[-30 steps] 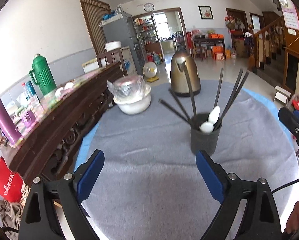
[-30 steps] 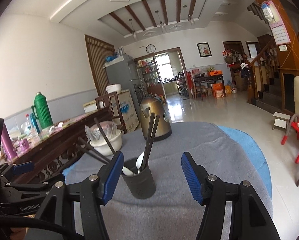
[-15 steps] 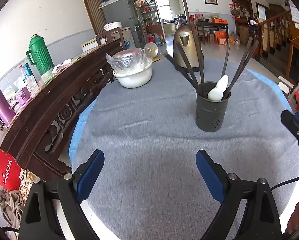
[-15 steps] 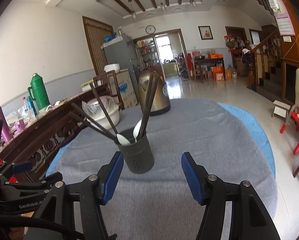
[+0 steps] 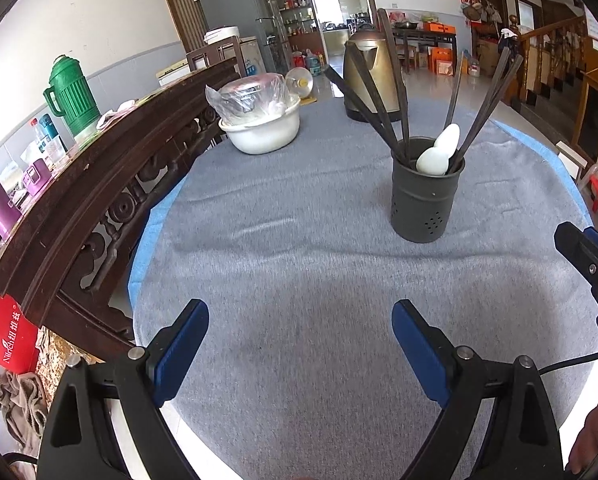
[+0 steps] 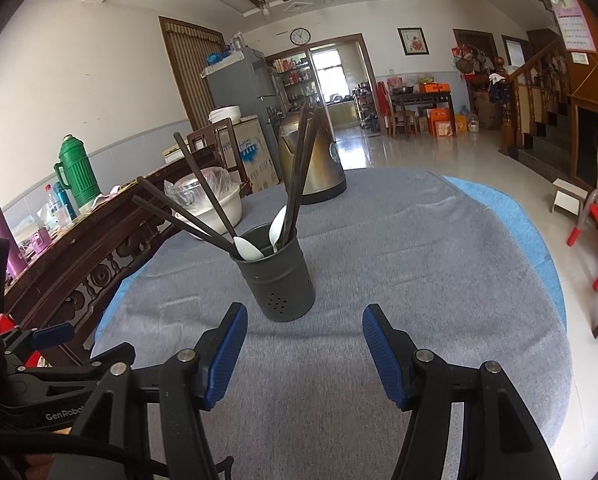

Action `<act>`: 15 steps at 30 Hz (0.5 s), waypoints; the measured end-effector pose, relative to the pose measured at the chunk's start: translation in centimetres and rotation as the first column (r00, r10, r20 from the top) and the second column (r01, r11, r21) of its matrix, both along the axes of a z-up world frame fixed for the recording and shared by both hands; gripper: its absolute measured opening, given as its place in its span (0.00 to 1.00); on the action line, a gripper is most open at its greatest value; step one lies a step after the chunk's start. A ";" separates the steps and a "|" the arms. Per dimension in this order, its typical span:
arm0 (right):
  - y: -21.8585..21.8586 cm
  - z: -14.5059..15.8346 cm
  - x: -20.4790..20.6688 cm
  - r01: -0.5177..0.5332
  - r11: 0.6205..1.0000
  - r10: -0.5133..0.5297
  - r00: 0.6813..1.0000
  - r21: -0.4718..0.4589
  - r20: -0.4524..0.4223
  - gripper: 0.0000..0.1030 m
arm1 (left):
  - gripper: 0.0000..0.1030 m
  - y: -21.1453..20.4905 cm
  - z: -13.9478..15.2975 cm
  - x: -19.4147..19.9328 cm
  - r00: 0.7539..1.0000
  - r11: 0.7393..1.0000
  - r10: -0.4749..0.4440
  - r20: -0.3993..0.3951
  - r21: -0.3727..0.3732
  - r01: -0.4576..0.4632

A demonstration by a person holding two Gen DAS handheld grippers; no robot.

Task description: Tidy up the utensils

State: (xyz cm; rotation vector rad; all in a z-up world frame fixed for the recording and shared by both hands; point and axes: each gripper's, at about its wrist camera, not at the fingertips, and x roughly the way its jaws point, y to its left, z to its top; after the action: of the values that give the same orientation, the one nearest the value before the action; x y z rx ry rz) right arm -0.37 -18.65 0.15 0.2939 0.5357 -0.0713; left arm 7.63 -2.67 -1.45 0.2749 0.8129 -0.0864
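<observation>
A dark grey perforated utensil holder (image 5: 425, 196) stands upright on the grey table cloth (image 5: 299, 264). It holds several dark chopsticks (image 5: 383, 92) and two white spoons (image 5: 439, 154). It also shows in the right wrist view (image 6: 277, 280), with chopsticks (image 6: 203, 200) and spoons (image 6: 249, 249) in it. My left gripper (image 5: 299, 340) is open and empty, hanging over the near part of the cloth, well short of the holder. My right gripper (image 6: 303, 344) is open and empty, just in front of the holder.
A brass kettle (image 5: 373, 76) stands at the far side of the table. A white bowl with plastic wrap (image 5: 261, 120) sits at the far left. A carved wooden sideboard (image 5: 99, 184) runs along the left edge, bearing a green thermos (image 5: 73, 94).
Both grippers have pulled back and risen from the holder, tilting down, so the holder looks farther and lower in both views. Both stay open.
</observation>
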 end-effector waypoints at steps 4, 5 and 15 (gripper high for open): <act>0.8 0.2 0.0 -0.008 1.000 0.008 1.000 -0.027 -0.004 0.62 | 0.90 -0.2 -0.2 -0.1 1.000 1.000 -0.008 -0.007 -0.001 0.008; 1.1 0.3 0.0 -0.010 0.999 0.010 1.000 -0.038 -0.006 0.62 | 0.90 -0.2 -0.2 -0.1 1.000 1.000 -0.009 -0.006 -0.001 0.009; 2.6 0.9 0.2 -0.014 0.994 0.009 0.998 -0.106 -0.056 0.62 | 0.90 1.1 -0.1 0.0 1.000 0.999 0.026 -0.001 -0.018 -0.026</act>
State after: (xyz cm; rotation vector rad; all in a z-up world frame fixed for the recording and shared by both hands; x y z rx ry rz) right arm -0.19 -16.06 1.06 0.1853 0.5865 -0.0967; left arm 7.63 -1.58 -1.52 0.2469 0.8160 -0.0692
